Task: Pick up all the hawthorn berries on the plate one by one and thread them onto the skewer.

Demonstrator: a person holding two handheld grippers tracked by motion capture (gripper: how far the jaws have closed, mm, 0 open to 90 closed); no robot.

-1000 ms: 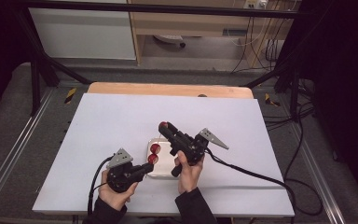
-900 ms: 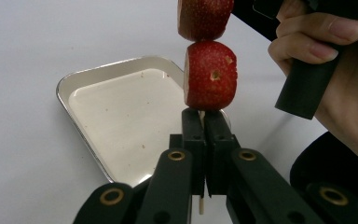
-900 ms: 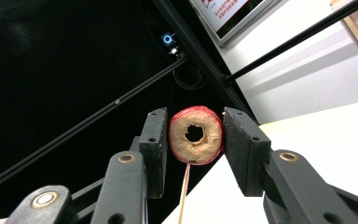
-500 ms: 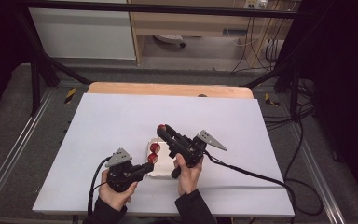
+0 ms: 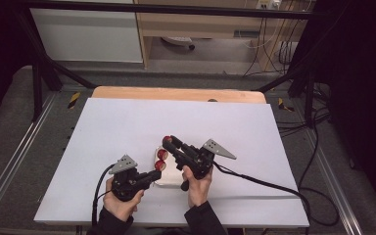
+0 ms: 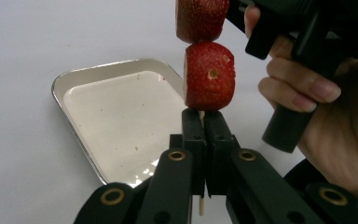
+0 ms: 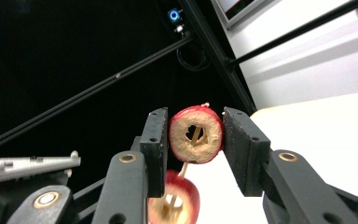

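From above, both grippers meet over the small tray [image 5: 169,178] near the table's [image 5: 127,122] near edge, red fruit pieces [image 5: 161,154] strung between them. Left gripper view: the left gripper [image 6: 206,128] is pressed together on the thin wooden skewer [image 6: 200,205], just below a fruit slice [image 6: 209,76]. Right gripper view: the right gripper [image 7: 196,135] pinches the top cored slice [image 7: 196,134] by its sides. Soft, light, probably slippery fruit, I'd say; squeeze gently at the skin, and keep the stiff skewer held low.
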